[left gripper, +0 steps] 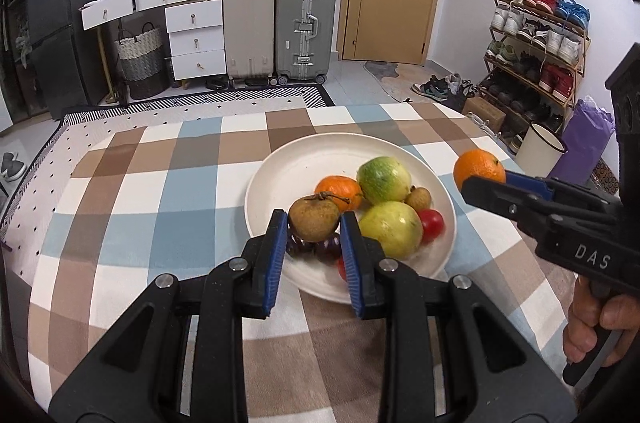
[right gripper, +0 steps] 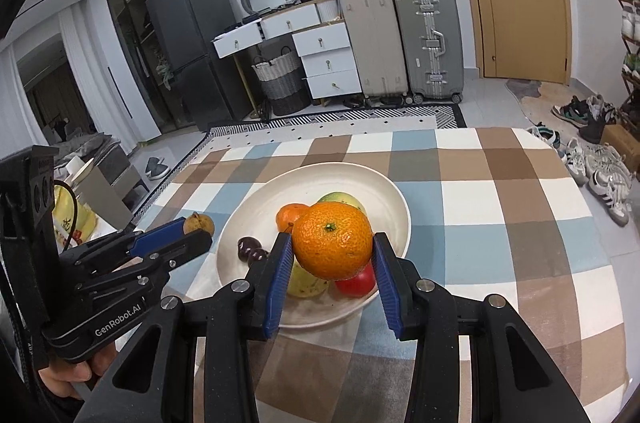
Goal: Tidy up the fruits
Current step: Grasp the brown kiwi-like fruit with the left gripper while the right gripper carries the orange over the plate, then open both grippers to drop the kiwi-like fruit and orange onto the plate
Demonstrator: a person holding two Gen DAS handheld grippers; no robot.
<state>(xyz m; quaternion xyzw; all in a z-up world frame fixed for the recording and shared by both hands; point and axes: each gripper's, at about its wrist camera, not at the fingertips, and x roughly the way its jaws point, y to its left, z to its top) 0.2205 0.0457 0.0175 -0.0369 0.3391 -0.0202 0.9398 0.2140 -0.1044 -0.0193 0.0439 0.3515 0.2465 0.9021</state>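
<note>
A white plate (left gripper: pixel 288 167) on the checked tablecloth holds an orange (left gripper: pixel 338 189), two green-yellow fruits (left gripper: pixel 384 179), a small brown longan (left gripper: pixel 418 198), a red tomato (left gripper: pixel 432 225) and dark purple fruits (left gripper: pixel 328 249). My left gripper (left gripper: pixel 314 223) is shut on a brown longan-like fruit (left gripper: pixel 314 221), held above the plate's near-left edge; it also shows in the right wrist view (right gripper: pixel 199 223). My right gripper (right gripper: pixel 332 249) is shut on a large orange (right gripper: pixel 332 247), held above the plate's near side; it also shows in the left wrist view (left gripper: pixel 479 169).
The table (right gripper: pixel 500 223) has a brown, blue and white checked cloth. The plate also shows in the right wrist view (right gripper: pixel 256 215). Behind stand suitcases (left gripper: pixel 276 23), white drawers (left gripper: pixel 196 39), a basket (left gripper: pixel 142 63), a door and a shoe rack (left gripper: pixel 536 59).
</note>
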